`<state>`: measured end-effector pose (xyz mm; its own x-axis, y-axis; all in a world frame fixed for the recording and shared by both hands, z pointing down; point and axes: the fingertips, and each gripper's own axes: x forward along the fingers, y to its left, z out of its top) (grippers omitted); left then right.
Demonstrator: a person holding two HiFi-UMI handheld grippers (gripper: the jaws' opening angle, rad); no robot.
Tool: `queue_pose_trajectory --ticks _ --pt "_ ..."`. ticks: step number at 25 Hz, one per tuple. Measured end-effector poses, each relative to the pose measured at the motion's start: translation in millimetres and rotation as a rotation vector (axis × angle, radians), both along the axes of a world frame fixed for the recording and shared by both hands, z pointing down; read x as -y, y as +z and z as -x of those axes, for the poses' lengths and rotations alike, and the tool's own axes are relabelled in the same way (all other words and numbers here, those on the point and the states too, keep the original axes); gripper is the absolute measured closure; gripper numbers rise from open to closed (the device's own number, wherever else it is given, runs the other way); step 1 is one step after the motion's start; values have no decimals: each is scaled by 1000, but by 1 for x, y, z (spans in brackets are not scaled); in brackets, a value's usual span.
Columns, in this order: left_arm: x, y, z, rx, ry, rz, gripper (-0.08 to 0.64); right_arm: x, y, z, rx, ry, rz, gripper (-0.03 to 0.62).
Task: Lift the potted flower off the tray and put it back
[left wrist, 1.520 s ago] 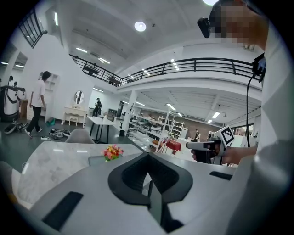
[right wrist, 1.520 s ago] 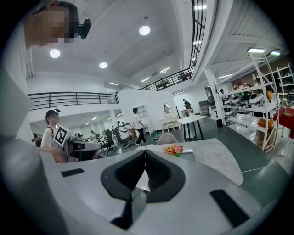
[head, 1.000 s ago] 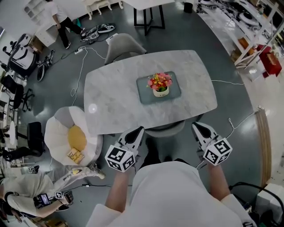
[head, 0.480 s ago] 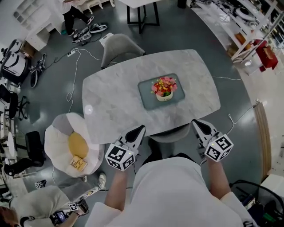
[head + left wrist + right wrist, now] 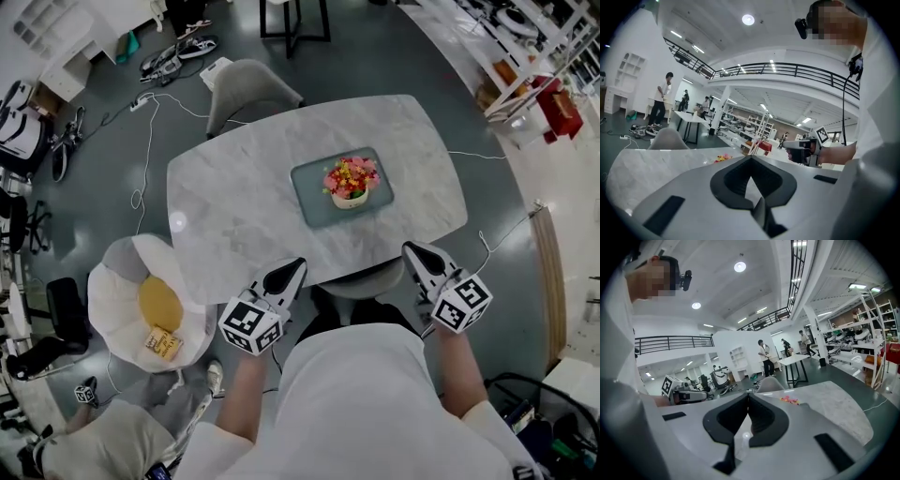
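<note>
Standing at the near edge of a pale marble table (image 5: 234,216), a person is holding a two-jaw gripper in each hand, both pointing across the tabletop. The left gripper (image 5: 293,269) is clenched, its jaw tips meeting with nothing between them. The right gripper (image 5: 413,249) is clenched and empty in the same way. Both are hovering well apart from the potted flower (image 5: 351,181), which is sitting upright on the tray (image 5: 314,202) near the middle of the table. The lift is not yet begun.

Several things could go wrong from here. If the jaws are not opening before they reach the pot, they are likely to shove it, sliding or tipping it. The blooms are spreading wider than the pot, so a grip placed too high would be crushing petals instead of catching the pot's wall. Uneven pressure from the two sides could tilt it. Dragging rather than raising could skid the tray on the smooth stone.

The grey-green rectangular tray is holding only the pot, slightly right of its centre. The small white pot is holding pink, red and yellow flowers. On the floor to the left, a white bowl-shaped seat (image 5: 112,281) is holding a yellow cushion (image 5: 159,302).
</note>
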<state>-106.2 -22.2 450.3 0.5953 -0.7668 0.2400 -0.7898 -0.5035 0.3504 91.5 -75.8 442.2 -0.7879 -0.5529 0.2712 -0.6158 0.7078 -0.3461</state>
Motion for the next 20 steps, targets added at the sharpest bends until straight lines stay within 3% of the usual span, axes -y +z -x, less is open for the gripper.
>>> queue_pose_trajectory --ticks 9,20 --pt "18 7 2 3 -77 33 551 40 11 1 -26 -39 19 574" --pt "30 14 4 3 -232 60 551 80 41 24 -110 -228 54 572"
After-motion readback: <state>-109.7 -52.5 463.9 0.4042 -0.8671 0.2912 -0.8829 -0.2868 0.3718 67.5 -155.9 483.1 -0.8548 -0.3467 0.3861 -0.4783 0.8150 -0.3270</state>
